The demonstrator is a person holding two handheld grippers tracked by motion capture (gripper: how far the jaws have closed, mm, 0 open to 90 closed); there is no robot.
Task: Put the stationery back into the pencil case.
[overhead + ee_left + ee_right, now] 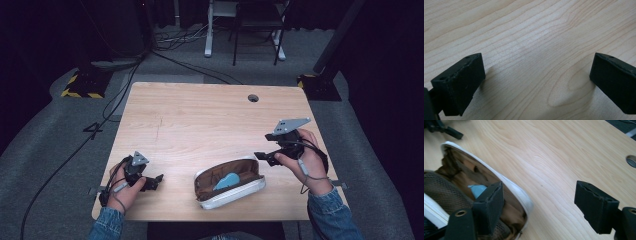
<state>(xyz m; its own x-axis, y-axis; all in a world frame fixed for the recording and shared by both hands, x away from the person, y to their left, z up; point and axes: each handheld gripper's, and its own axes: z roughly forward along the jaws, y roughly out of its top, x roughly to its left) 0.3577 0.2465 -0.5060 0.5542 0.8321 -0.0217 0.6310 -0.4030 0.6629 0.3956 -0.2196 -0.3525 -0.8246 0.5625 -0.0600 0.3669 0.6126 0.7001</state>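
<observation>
1. The right claw (pixel 539 205) is holding its jaws wide apart above the bench (pixel 554 152).
2. One jaw is hanging over the open white pouch (pixel 509 185), the other over bare wood.
3. A blue item (pixel 477 190) is lying in the pouch's brown lining.
4. The left claw (pixel 444 128) is showing at the far top corner.

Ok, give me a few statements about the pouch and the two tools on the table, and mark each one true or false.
1. The pouch lies open with a blue object inside. True.
2. The left tool grips the pouch. False: it is open over bare table, apart from the pouch.
3. The right tool is open, one jaw over the pouch's opening. True.
4. The pouch's lining is bright red. False: it is brown, with a white outer rim.
5. The table has a round hole near its far edge. True.
</observation>
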